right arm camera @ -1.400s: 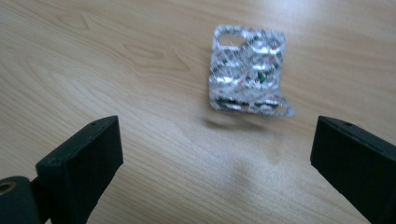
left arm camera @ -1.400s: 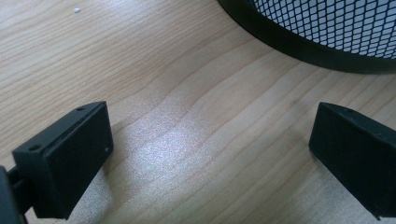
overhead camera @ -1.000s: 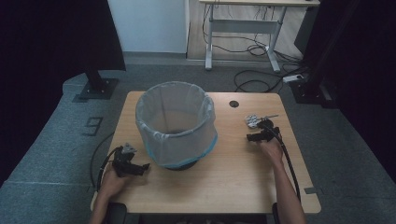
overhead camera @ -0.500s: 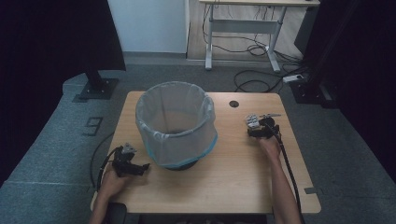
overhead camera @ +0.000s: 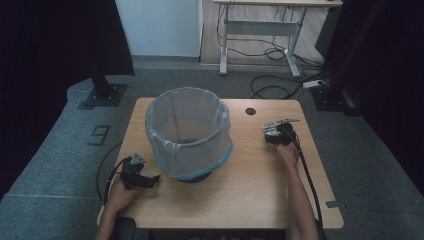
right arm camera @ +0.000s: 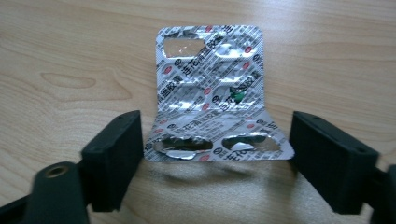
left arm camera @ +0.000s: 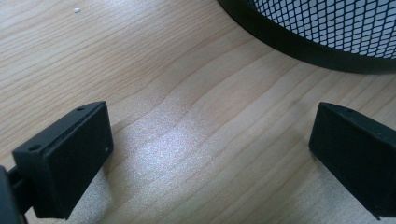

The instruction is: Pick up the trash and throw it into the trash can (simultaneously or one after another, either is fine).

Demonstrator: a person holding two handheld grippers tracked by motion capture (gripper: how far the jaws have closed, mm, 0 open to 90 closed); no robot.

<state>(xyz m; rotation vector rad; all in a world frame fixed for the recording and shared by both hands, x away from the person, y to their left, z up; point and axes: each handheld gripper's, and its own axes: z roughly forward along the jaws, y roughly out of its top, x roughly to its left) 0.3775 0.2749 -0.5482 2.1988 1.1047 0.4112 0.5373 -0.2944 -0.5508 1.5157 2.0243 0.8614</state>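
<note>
On a pale wooden counter (overhead camera: 250, 185), a foil blister pack (right arm camera: 212, 93) near the right edge sits between the right gripper (right arm camera: 215, 156)'s just-closing jaws, both pads touching its edges; squeeze gently, lest it buckle; left gripper (left arm camera: 210, 154) idles wide open, holding nothing.

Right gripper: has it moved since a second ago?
Yes. In the high view the right gripper has slid slightly left toward the bin, onto the blister pack, its jaws just closing with the pack between them.
</note>
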